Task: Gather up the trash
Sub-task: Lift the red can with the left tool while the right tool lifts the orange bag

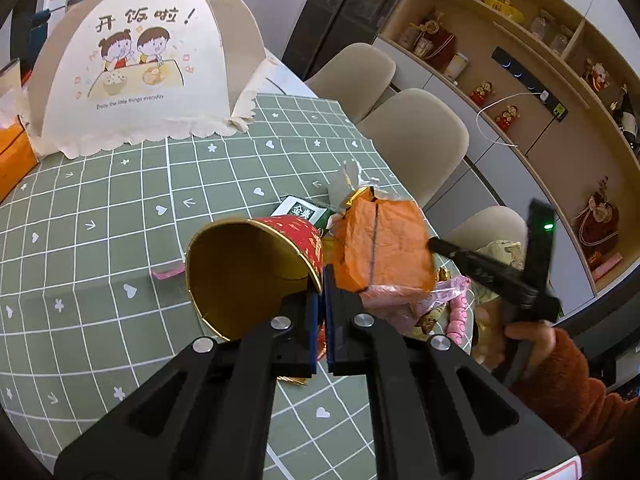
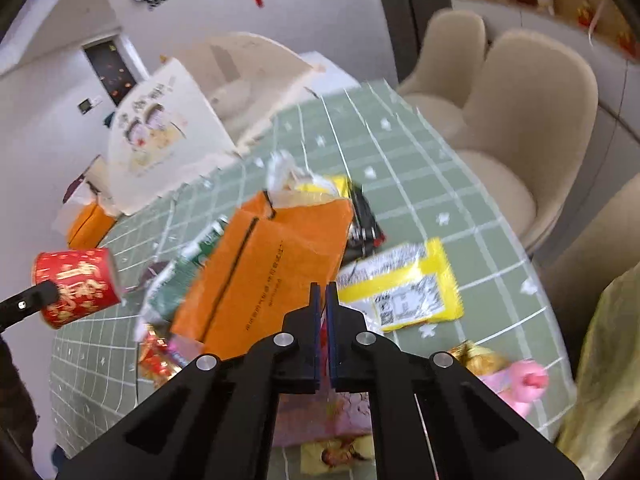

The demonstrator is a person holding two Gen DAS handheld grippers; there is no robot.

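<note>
My left gripper (image 1: pixel 320 280) is shut on the rim of a red and gold paper cup (image 1: pixel 248 272), held on its side above the green checked tablecloth (image 1: pixel 120 208); the cup also shows in the right wrist view (image 2: pixel 76 286). My right gripper (image 2: pixel 323 292) is shut on the edge of a flat orange paper bag (image 2: pixel 264 272), lifted over a pile of wrappers; the bag also shows in the left wrist view (image 1: pixel 380 244). A yellow packet (image 2: pixel 404 284), a green carton (image 1: pixel 300 210) and pink wrappers (image 1: pixel 456 300) lie on the table.
A cream food cover tent (image 1: pixel 148 68) stands at the table's far side. An orange box (image 1: pixel 12 156) sits at the far left. Beige chairs (image 1: pixel 416 140) line the table's right edge. Shelves with ornaments (image 1: pixel 540 80) fill the wall.
</note>
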